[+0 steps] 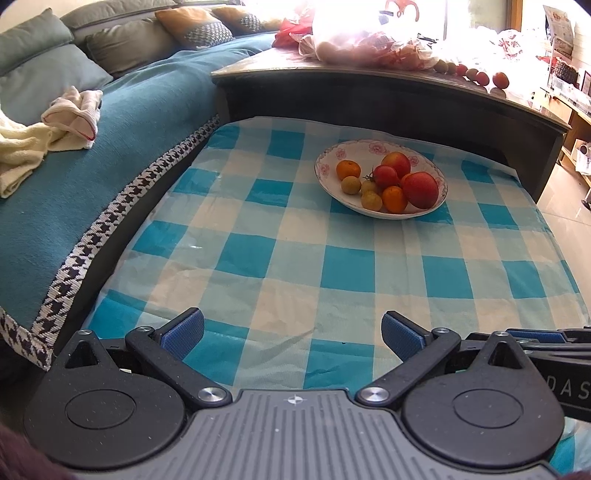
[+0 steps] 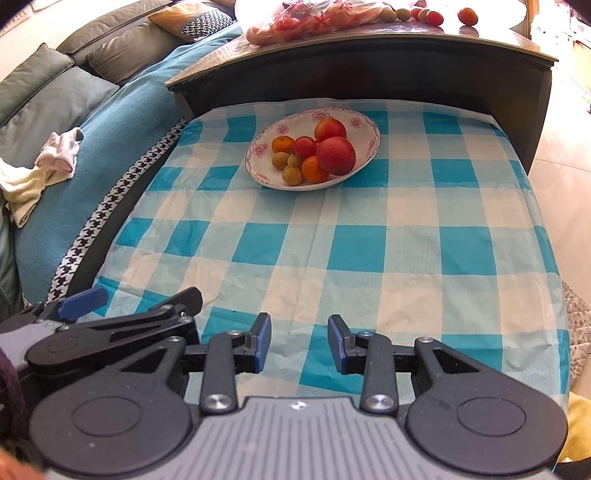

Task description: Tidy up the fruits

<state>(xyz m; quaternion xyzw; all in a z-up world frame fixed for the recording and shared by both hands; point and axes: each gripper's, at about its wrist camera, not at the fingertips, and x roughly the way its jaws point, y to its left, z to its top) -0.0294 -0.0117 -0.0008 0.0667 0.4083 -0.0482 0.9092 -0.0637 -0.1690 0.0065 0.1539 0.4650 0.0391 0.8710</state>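
A white floral plate (image 1: 332, 155) (image 2: 266, 140) sits at the far side of the blue checked cloth. It holds two red apples (image 1: 420, 189) (image 2: 335, 155), a red tomato (image 1: 385, 176), two small oranges (image 1: 348, 170) (image 2: 314, 169) and some small yellow-brown fruits (image 1: 351, 184) (image 2: 291, 175). My left gripper (image 1: 291, 330) is open and empty over the near edge of the cloth. My right gripper (image 2: 299, 341) is also open and empty, beside the left one, whose fingers (image 2: 83, 299) show at the lower left of the right wrist view.
A dark wooden table (image 1: 369, 79) (image 2: 369, 44) stands behind the cloth, with a plastic bag of fruit (image 1: 369, 40) and a row of loose small fruits (image 1: 476, 75) (image 2: 428, 14). A teal sofa (image 1: 92, 155) with cushions and towels (image 1: 44, 136) lies left.
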